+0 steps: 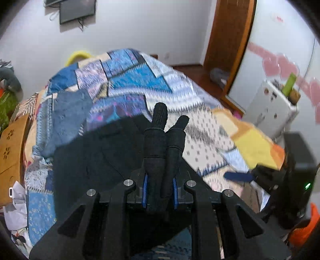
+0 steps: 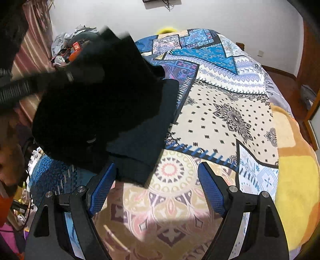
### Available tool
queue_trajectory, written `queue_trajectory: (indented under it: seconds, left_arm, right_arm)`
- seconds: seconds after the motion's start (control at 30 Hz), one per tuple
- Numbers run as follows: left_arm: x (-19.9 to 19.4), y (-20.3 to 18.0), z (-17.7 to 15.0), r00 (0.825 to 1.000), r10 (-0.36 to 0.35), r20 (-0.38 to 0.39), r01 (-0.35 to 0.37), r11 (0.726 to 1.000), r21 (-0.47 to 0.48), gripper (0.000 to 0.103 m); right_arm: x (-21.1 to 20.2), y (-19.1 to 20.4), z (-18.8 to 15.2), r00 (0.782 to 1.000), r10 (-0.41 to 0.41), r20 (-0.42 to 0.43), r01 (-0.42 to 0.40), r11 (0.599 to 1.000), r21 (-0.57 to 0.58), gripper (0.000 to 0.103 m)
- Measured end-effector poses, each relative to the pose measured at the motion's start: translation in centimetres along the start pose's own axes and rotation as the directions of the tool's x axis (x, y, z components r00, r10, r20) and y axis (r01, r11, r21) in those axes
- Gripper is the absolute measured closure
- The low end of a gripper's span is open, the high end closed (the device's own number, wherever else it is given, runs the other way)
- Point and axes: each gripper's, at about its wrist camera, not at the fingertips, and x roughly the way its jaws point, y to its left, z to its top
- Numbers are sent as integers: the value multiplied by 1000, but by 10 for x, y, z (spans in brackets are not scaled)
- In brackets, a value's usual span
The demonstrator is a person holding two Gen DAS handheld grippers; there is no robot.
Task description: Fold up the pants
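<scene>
The left tongs are seen drawn narrow, their sock-covered fingers nearly meeting; whether cloth is pinched between them cannot be told. The pants, dark and partly folded, lie on the bed just left of and beneath these fingers, apparently passing under the tongs' frame.

In the right wrist view the right tongs are spread wide with nothing between them, and are held above the patterned bedspread. The pants are shown there as a flat dark panel on the bed, its near corner lying between the blue pads, nearer the left one. Above the pants' left part a blurred black mass is seen; what it is cannot be told.

Only the left wrist view shows a white cabinet beyond the bed's right edge and a wall screen behind the bed. Only the right wrist view shows the pants' straight right edge and a striped curtain left of the bed.
</scene>
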Motion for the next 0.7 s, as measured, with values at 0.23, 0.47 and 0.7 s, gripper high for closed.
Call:
queue_trajectory:
  seconds: [0.23,0.47,0.7]
  left_arm:
    - [-3,-5,-14,996,-43,-72,42,999,-13,31]
    - [-33,18,5,991,115,72,-115,993,-1,8]
    - [2,113,38,959,282,-5,-281,955,-92,7]
  right_arm:
    - [-2,2,-2,1000,-12,1,12,1000,-1,22]
    - [-5,10,-1,1000,22,-1,-22,1000,-3,22]
    - [-5,28,-1,999,49,3,-49,998,-38,22]
